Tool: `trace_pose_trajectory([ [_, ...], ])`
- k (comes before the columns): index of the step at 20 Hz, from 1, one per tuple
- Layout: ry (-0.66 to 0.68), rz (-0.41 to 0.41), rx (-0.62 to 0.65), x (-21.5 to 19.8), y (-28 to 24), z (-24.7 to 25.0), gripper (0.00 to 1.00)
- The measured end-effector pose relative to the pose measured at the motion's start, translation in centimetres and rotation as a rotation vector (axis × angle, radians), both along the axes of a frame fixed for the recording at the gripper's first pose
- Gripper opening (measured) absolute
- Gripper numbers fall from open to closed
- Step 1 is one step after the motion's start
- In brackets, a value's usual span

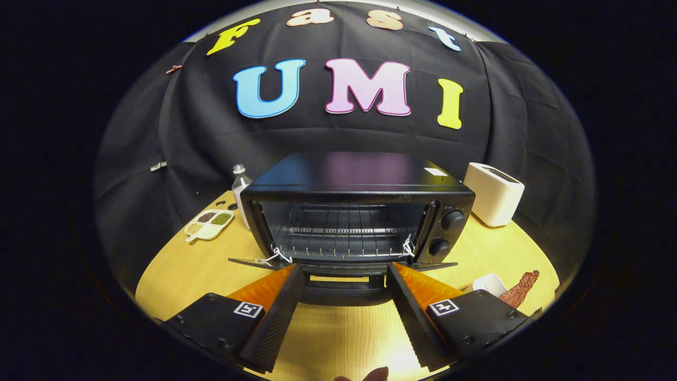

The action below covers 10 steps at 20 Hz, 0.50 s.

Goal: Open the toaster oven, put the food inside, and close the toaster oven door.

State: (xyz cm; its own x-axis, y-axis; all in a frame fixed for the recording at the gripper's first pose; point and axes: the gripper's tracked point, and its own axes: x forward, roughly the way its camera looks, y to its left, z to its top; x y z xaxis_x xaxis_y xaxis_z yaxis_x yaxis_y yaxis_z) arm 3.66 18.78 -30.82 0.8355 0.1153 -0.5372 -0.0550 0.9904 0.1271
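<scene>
The black toaster oven stands in the middle of the wooden table, straight ahead of me. Its door hangs fully down and lies flat toward me, baring the wire rack inside, which holds nothing. My gripper is open, its fingertips over the lowered door, one on each side of the door's handle. Neither finger presses on anything. A reddish-brown strip of food lies to the right of the right finger, beside a small white dish.
A white pop-up toaster stands right of the oven at the back. Left of the oven are a clear bottle and a white divided dish of grains. Bare table lies between my fingers and the oven.
</scene>
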Motion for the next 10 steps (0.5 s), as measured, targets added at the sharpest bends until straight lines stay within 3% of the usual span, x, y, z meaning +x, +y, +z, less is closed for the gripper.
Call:
trace_pose_trajectory([
  [10, 0.17, 0.096, -0.082, -4.0, 0.3, -5.0, 0.97],
])
